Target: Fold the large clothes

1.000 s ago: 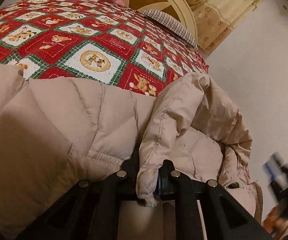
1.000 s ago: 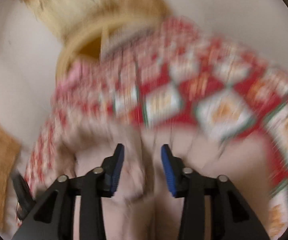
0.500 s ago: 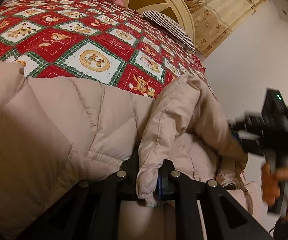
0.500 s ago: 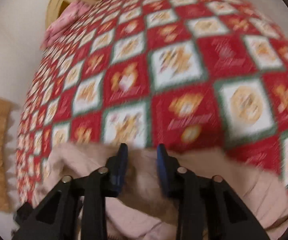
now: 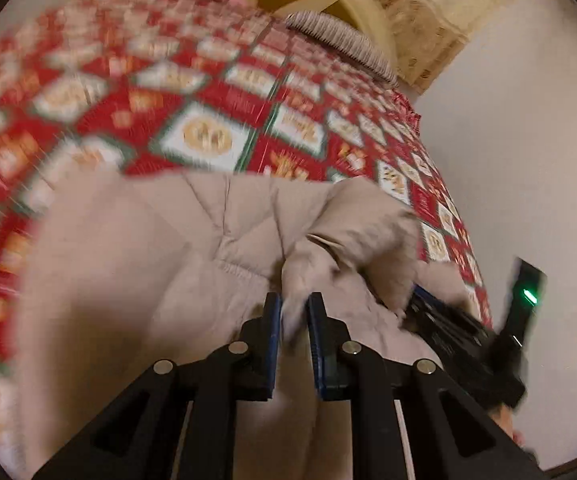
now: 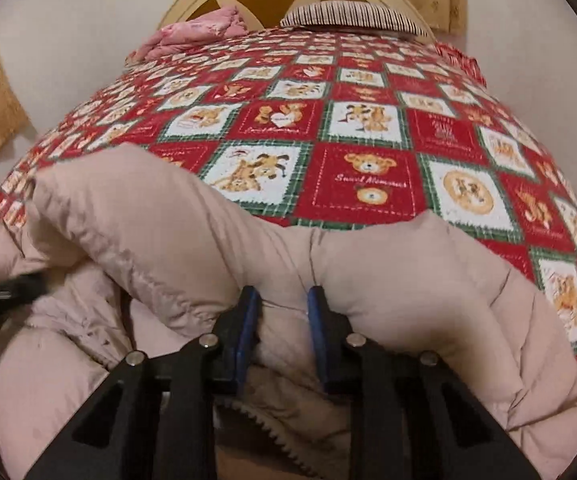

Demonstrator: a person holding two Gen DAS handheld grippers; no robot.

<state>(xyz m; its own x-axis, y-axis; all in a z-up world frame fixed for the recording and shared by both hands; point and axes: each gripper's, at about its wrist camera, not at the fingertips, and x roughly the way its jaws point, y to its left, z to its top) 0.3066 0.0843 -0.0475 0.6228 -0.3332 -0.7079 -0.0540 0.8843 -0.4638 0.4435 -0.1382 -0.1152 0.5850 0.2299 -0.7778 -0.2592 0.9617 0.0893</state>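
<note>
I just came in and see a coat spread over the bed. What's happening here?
A person with a handheld gripper in each hand is folding a beige puffer jacket on a bed with a red teddy-bear quilt. The left gripper pinches a bunched fold of the jacket. The right gripper has padded fabric between its fingers too, close beside the left one. The jacket is rumpled, not yet folded flat.

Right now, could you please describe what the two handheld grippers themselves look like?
Both look alike: the left gripper and right gripper have black angular finger frames with triangular cut-outs, silver round bolt heads and blue pads. The left view shows a green light on the right unit's body.
</note>
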